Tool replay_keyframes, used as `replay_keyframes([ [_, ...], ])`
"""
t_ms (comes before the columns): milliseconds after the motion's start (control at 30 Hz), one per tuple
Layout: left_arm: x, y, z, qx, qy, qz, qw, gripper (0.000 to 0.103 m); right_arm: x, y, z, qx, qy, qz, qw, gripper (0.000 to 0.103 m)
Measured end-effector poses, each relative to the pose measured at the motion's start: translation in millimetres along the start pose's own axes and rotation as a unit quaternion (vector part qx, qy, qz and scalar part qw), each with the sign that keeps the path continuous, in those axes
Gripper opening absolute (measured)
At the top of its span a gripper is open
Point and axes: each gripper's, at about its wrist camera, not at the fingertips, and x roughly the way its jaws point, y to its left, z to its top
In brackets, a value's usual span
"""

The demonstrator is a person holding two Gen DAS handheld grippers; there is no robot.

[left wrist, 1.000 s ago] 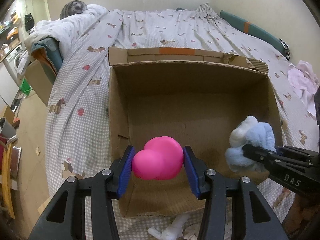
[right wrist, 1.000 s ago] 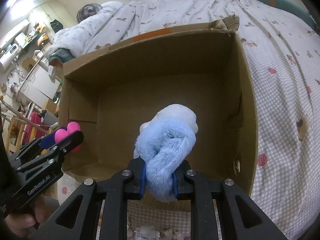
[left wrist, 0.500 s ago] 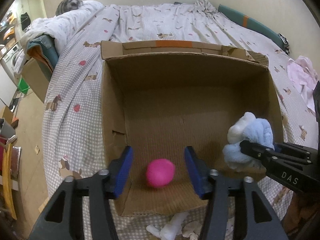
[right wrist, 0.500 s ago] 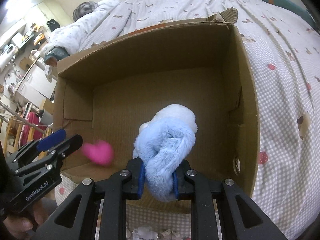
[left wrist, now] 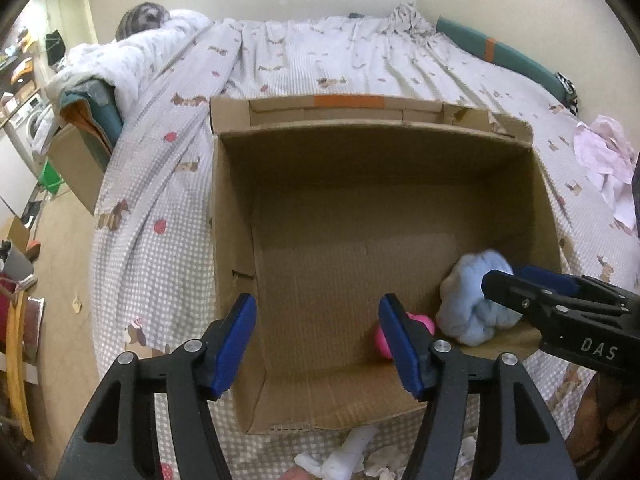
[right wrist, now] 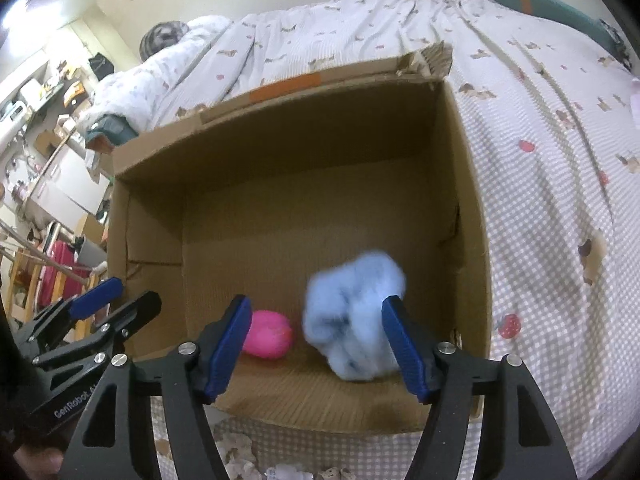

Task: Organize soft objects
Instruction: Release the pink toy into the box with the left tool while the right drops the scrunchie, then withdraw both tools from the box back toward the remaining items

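Dropping: two soft things are being let go into the cardboard box [left wrist: 236, 200], which is set on the bed [left wrist: 320, 60].
Left gripper [left wrist: 318, 346]: its jaws are opening and already stand wide; nothing is between the pads, and it is held over the box's near edge so that what is let go lands inside.
Pink toy [right wrist: 267, 334]: it is seen lying on the box floor near the front wall, in the left wrist view half hidden behind the left gripper's right pad.
Right gripper [right wrist: 316, 354]: its jaws are opening, with blue pads well apart; the blue plush [right wrist: 354, 316] is seen between them but is not pressed by either pad.
Blue plush: it is blurred, which is judged to mean it is falling; it is just beside the pink toy, toward the box's right wall.
Why here: both grippers are tilted downward over the open box, so its walls can keep soft things from rolling off the bed.
Left over: white soft scraps [left wrist: 340, 452] are seen on the bed in front of the box, likely still to be gathered.
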Motion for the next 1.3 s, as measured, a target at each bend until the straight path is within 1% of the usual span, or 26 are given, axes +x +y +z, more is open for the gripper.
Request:
replay_keyframes([
  [33,-2.9,0.1,0.9,-0.004,-0.006,-0.002,1.0,0.081,-3.1,-0.4,0.6,0.001,-0.007,0.004,1.0,0.084],
  [67,-5.3,0.5,1.6,-0.008,-0.011,-0.004,0.9999,0.087,-6.3,0.5,0.9,0.0,-0.016,0.007,1.0,0.089],
  [100,-7.4,0.9,2.4,-0.011,-0.015,-0.006,0.9998,0.087,-9.8,1.8,1.1,-0.003,-0.026,0.008,1.0,0.099],
  [133,-9.6,1.2,3.2,-0.012,-0.019,-0.009,0.9997,0.087,-12.9,2.0,1.1,-0.007,-0.035,0.009,0.999,0.103],
  [233,-13.5,3.5,4.7,-0.017,-0.022,-0.007,0.9996,0.091,-20.1,4.9,1.3,-0.016,-0.053,0.003,0.998,0.103],
  [400,-18.6,12.0,5.3,-0.033,-0.027,-0.001,0.9991,0.091,-26.4,3.4,1.3,-0.005,-0.064,-0.008,0.998,0.103],
  [433,-19.7,13.8,4.1,-0.034,-0.027,0.001,0.9991,0.091,-26.8,3.8,1.6,-0.003,-0.063,-0.022,0.998,0.103],
  [500,-22.5,14.6,2.3,-0.034,-0.029,0.005,0.999,0.091,-26.2,1.0,0.7,0.01,-0.047,-0.075,0.996,0.103],
  [533,-23.9,15.5,1.7,-0.034,-0.029,0.006,0.999,0.091,-26.8,-1.5,-0.8,0.02,-0.041,-0.079,0.996,0.103],
  [600,-26.9,16.4,0.1,-0.032,-0.03,0.009,0.999,0.091,-30.3,-5.7,-3.1,0.038,-0.033,-0.069,0.996,0.103],
  [667,-29.9,17.1,-1.4,-0.03,-0.031,0.013,0.999,0.091,-36.2,-6.4,-4.6,0.043,-0.033,-0.074,0.996,0.103],
  [767,-38.4,21.5,-3.5,-0.037,-0.037,0.013,0.9986,0.091,-49.5,-1.7,-7.3,0.034,-0.05,-0.079,0.995,0.103],
  [933,-52.4,25.2,-10.0,-0.031,-0.044,0.02,0.9983,0.091,-64.4,10.6,-14.8,0.013,-0.07,-0.068,0.995,0.103],
  [1000,-55.7,27.2,-14.0,-0.032,-0.043,0.029,0.9982,0.091,-63.6,12.9,-18.2,0.011,-0.062,-0.062,0.996,0.103],
  [1100,-62.2,31.5,-24.0,-0.04,-0.036,0.026,0.9982,0.091,-64.7,13.9,-28.0,0.018,-0.056,-0.067,0.996,0.103],
  [1300,-78.9,34.7,-43.0,-0.041,-0.029,0.031,0.9982,0.091,-76.7,19.1,-44.5,0.005,-0.062,-0.065,0.996,0.103],
])
